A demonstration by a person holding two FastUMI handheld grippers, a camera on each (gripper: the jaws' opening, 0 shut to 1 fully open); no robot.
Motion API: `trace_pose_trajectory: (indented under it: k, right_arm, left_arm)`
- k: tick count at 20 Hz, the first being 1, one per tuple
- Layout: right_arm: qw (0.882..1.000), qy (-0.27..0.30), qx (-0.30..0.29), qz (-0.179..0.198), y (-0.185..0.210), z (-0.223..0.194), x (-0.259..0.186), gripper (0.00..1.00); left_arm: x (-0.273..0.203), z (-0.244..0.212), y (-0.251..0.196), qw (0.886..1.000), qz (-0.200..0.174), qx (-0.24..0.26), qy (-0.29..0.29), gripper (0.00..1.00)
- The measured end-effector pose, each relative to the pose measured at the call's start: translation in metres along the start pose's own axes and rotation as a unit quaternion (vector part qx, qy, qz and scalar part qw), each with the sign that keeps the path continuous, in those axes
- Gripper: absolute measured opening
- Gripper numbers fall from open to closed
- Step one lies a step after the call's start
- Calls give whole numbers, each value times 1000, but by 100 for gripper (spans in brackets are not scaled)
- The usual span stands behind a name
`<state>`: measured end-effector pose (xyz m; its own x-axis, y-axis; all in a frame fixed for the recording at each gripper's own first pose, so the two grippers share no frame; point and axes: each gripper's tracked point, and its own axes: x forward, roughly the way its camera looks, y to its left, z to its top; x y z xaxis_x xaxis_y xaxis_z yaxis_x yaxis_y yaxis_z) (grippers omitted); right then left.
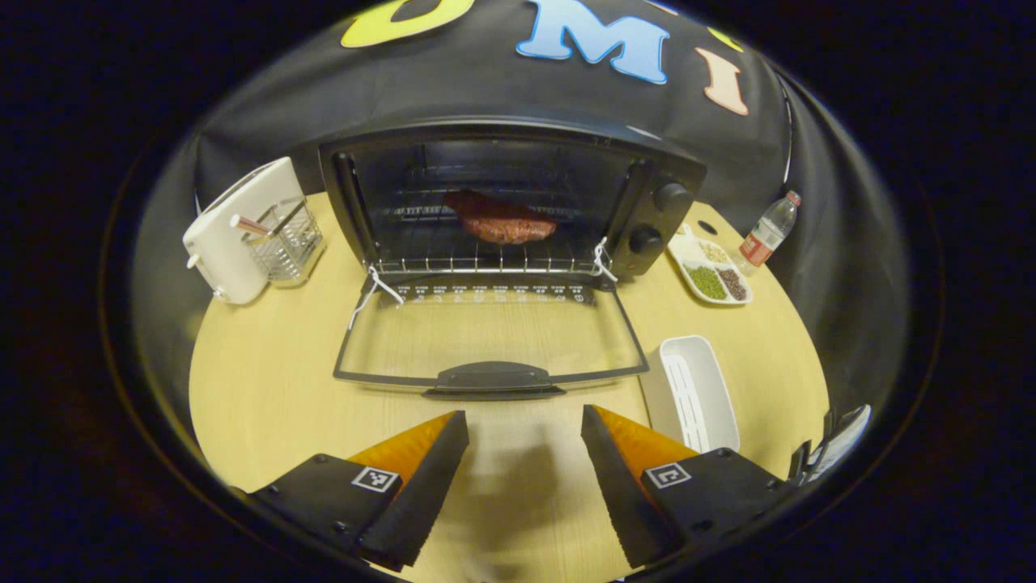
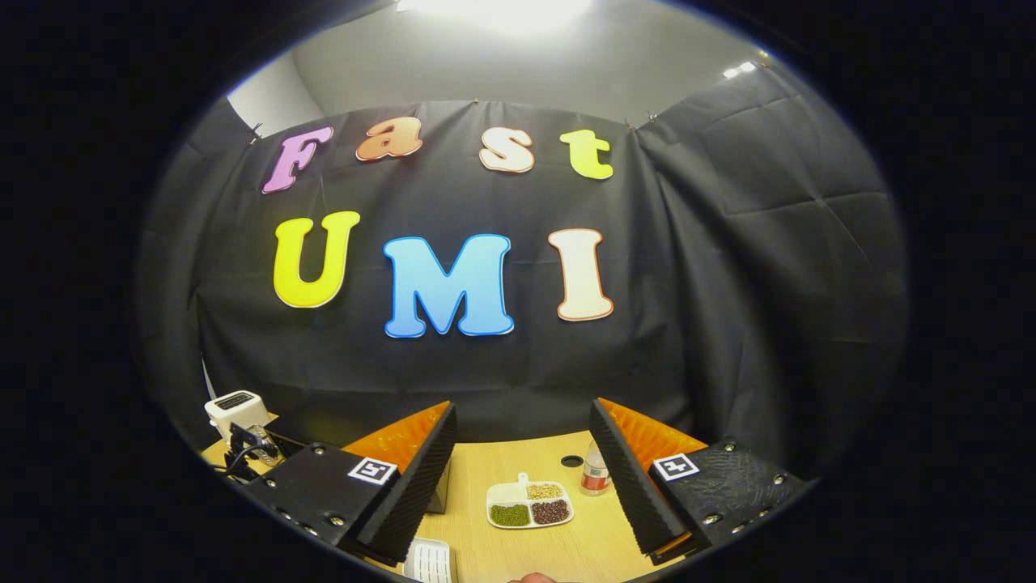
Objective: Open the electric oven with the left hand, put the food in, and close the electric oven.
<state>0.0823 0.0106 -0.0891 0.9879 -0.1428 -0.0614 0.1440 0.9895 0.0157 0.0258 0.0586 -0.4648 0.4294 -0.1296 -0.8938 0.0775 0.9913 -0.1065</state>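
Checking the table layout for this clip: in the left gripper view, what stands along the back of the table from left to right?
White toaster → clear utensil holder → open electric oven with the food on its rack → divided dish of beans → water bottle.

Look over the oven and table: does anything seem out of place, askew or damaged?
Slightly odd: white strings are tied at both door hinges of the electric oven. Otherwise the meat sits squarely on the rack, the door lies flat open, and nothing is spilled.
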Motion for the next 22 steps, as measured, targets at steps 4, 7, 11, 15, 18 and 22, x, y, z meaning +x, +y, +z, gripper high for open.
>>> trace_pose_trajectory:
  k: [4,7,11,15,18,22]
  right_arm:
    - [1000,13,7,-2,-5,-7,7,99]
    - [1000,28,7,-4,-10,-16,13,99]
    - [1000,30,3,-9,-10,-16,17,99]
    - [999,34,-4,-6,-8,-18,19,99]
    - [999,34,-7,-5,-5,-18,19,99]
    - [999,38,-7,-2,0,-19,19,99]
  left_arm:
    - [23,-7,7,999,6,-12,35,92]
    - [36,-11,9,998,6,-14,54,95]
    - [45,-10,14,998,9,-16,65,98]
    - [53,-14,20,997,17,-14,79,95]
    - [54,-12,21,997,16,3,78,93]
    - [53,-12,20,997,10,-7,79,94]
